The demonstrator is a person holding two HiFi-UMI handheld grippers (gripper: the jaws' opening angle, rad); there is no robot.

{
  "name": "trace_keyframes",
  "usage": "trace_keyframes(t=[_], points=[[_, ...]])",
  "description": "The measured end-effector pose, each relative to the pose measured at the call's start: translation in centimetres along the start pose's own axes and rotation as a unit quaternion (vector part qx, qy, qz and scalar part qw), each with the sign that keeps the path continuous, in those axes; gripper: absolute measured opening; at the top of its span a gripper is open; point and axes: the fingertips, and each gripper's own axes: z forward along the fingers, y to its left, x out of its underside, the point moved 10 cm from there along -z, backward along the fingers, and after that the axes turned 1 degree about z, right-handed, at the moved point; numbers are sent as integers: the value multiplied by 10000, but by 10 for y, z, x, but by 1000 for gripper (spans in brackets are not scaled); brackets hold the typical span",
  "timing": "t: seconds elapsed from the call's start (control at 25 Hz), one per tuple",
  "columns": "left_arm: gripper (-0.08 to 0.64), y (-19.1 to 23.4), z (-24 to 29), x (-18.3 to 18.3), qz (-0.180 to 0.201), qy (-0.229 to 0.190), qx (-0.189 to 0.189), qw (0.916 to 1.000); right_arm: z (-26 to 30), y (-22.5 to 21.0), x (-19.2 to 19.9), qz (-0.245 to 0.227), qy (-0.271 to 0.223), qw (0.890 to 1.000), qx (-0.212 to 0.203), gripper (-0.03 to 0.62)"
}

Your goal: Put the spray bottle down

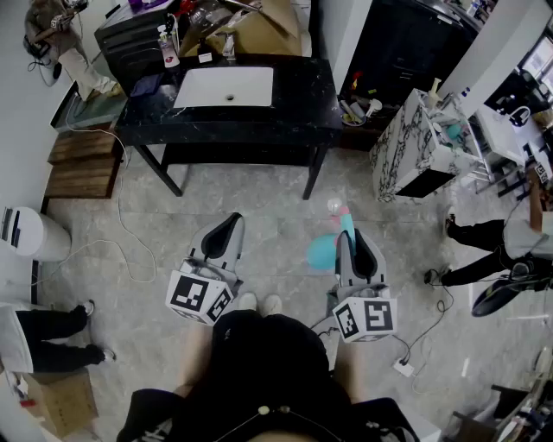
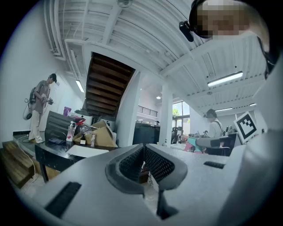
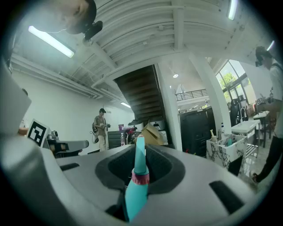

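Black-clad, the person [image 1: 259,363] wearing the head camera stands on a pale tiled floor [image 1: 259,198] with both tools held out level. On that person's left, the left gripper [image 1: 232,221] is clenched on nothing: in its own view the ribbed black pads [image 2: 132,163] of the left gripper [image 2: 143,148] meet at their tips with no object between them. To its right, the right gripper [image 1: 352,236] grasps a turquoise plastic spray bottle [image 1: 322,251], which hangs in the air above the floor, well apart from any surface; the bottle's rounded body bulges out on the left side of the jaws in the head view. The right gripper view shows the right gripper [image 3: 146,148] pressing on the bottle [image 3: 136,187], its narrow end standing up between the dark pads with a pink band round the neck. Beyond, from left to right: a white cylindrical bin [image 1: 30,233] by the wall; a black table [image 1: 294,121] with a white rectangular basin [image 1: 223,86] sunk into its top and a small pump bottle [image 1: 168,47] standing beside it; an open brown cardboard box [image 1: 259,26] behind the table; and a marble-patterned open-topped cabinet [image 1: 406,151] holding bottles and small items too small to tell apart.
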Motion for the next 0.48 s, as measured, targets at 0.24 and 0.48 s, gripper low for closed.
trace_keyframes(t=[0.24,0.48], points=[[12,3,1,0,-10,-6,7,10000,2,2,-1,-5,-20,10000,11,74],[12,8,3,0,-50,13,13,10000,6,4,-1,-19,1,10000,36,74]])
